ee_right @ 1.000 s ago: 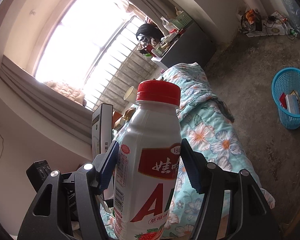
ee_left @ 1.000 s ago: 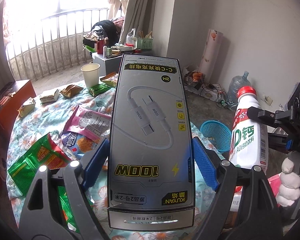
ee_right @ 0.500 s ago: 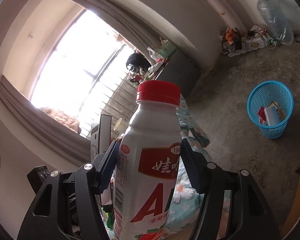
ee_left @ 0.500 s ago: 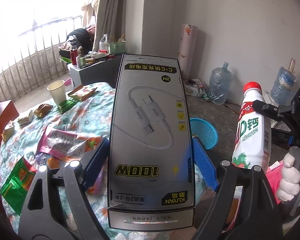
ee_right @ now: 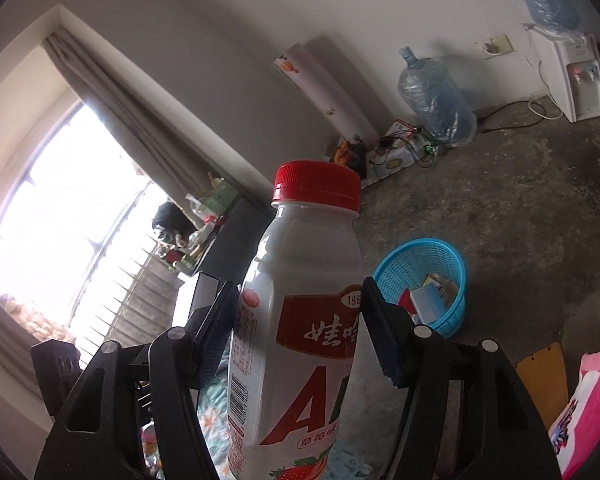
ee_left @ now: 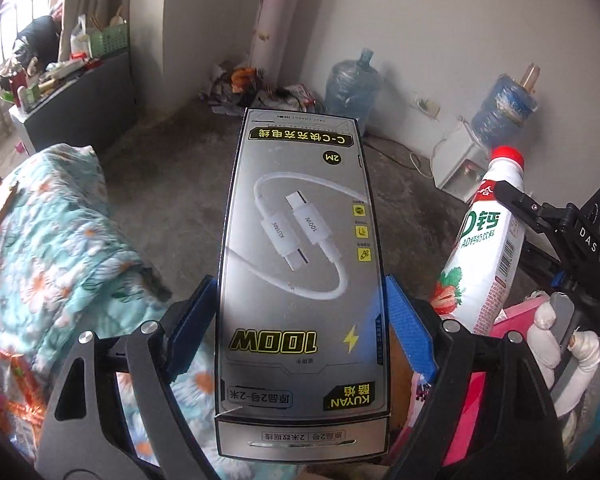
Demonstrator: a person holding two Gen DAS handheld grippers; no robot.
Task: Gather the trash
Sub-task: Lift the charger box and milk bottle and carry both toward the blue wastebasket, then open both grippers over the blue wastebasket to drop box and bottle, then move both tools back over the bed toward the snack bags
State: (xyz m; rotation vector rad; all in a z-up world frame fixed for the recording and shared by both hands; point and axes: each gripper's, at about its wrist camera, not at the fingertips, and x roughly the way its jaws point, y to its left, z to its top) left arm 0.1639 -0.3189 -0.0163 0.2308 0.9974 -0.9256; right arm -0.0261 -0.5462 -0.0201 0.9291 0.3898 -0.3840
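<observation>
Trash rides in both our grippers above a bare concrete floor (ee_left: 172, 184). Our left gripper (ee_left: 300, 316) pinches a grey cable box (ee_left: 300, 264) between its blue pads, the box standing up along the fingers. Our right gripper (ee_right: 298, 320) clamps a white drink bottle (ee_right: 300, 320) with a red cap (ee_right: 316, 186), held upright. A blue basket (ee_right: 448, 264) sits on the floor just beyond the bottle, scraps already inside. Beside the left gripper lies a floral quilt (ee_left: 40, 240).
</observation>
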